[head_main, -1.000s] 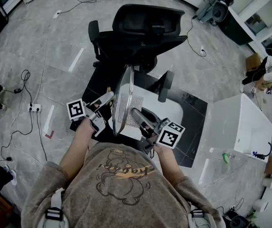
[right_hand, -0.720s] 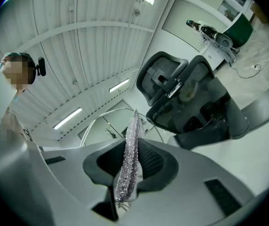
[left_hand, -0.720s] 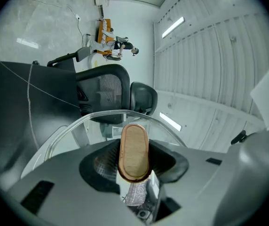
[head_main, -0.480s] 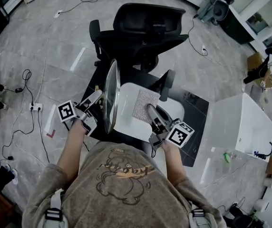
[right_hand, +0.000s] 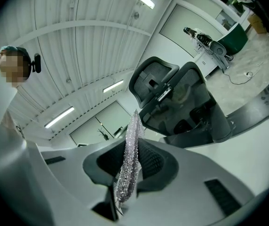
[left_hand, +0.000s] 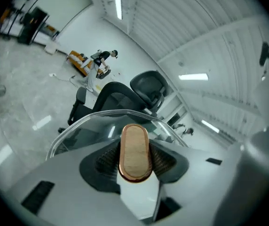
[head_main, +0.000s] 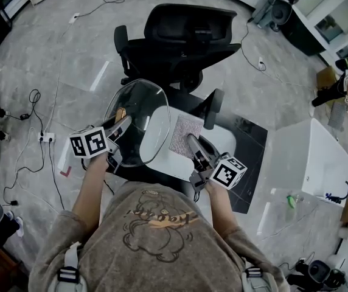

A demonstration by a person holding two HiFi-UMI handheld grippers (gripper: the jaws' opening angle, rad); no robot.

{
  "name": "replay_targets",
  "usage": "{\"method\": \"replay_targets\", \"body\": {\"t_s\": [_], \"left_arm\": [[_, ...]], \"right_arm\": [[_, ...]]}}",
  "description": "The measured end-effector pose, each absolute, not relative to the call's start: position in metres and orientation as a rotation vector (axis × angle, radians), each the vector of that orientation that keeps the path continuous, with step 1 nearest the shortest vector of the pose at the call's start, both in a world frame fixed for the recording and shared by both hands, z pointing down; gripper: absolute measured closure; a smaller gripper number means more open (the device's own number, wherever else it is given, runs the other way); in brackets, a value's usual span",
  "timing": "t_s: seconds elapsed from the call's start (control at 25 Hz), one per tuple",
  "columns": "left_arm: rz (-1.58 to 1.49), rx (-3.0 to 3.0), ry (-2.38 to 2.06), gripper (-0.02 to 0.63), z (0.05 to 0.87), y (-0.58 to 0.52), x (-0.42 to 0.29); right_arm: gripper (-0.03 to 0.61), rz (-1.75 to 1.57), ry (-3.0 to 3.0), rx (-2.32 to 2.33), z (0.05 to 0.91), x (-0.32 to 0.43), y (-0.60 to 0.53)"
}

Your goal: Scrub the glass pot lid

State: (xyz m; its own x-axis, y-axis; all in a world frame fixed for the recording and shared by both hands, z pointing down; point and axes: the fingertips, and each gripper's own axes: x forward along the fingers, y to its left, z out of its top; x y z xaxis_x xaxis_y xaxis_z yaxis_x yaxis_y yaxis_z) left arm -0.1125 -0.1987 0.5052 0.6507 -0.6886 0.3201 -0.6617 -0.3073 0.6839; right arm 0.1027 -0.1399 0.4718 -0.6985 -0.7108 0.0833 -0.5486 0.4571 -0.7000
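Left hand-held gripper (head_main: 118, 129) pinches wooden knob (left_hand: 135, 152). Glass pot lid (head_main: 139, 121) has swung from edge-on to broad face toward me, over left edge of worktop (head_main: 222, 140). Right hand-held gripper (head_main: 192, 143) clamps scrub cloth (right_hand: 129, 166), apart from glass. Scrubbing paused, I reckon; fresh face ready.

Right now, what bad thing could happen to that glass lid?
1. The left gripper holds the glass lid up in the air by its knob alone. Hard rubbing might twist it loose, and the glass could break on the hard floor.
2. The right gripper pinches only part of the scrub cloth, so the cloth may slip out while scrubbing.
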Motion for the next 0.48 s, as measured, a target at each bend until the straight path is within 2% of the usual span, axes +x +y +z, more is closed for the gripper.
{"method": "replay_targets", "body": {"t_s": [0.2,0.48], "left_arm": [[0.353,2.144,-1.254,0.436,0.521,-0.200,-0.115],[0.508,2.169,-1.291,0.434,0.541,-0.209,-0.112]], "right_arm": [[0.491,-1.078,2.476,-1.117,0.476,0.106,-0.140],[0.491,-1.091,2.479,-1.111,0.477,0.104,-0.139]]}}
